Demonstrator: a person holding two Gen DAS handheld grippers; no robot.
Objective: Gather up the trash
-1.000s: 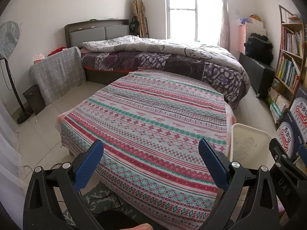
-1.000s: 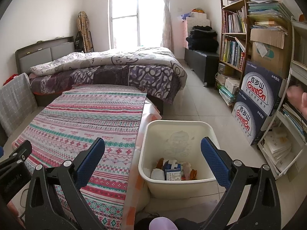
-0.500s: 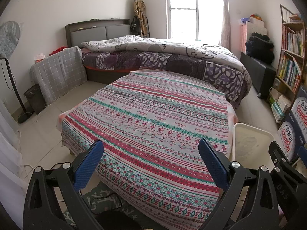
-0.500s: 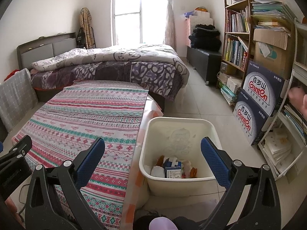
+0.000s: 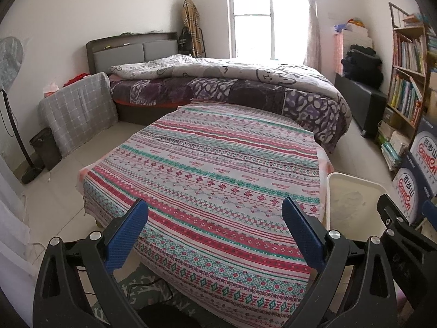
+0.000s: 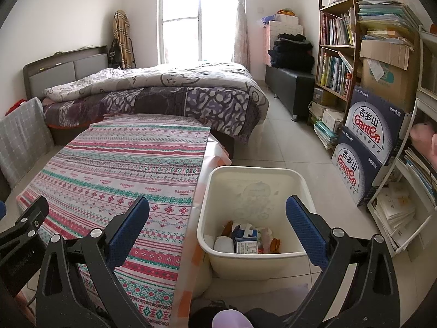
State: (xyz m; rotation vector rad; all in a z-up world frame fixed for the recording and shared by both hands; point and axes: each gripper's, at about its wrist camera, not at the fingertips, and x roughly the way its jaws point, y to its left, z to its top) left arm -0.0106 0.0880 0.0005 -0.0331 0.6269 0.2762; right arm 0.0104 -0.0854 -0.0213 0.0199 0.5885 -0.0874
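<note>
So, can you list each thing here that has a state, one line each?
Left gripper: open, empty.
Right gripper: open, empty.
Bin: upright on the floor, trash at the bottom.
Table: covered with a striped cloth, no trash on it.
Bed: duvet rumpled.

place: you're in a home bedroom
bed [image 5: 218, 82]: rumpled quilt, padded headboard, under the window [image 5: 262, 13]
bookshelf [image 6: 336, 52]: crammed, against the right wall
table [image 5: 218, 164]: patterned cloth, at the bed's foot
bin [image 6: 254, 218]: trash inside, on the tiled floor
</note>
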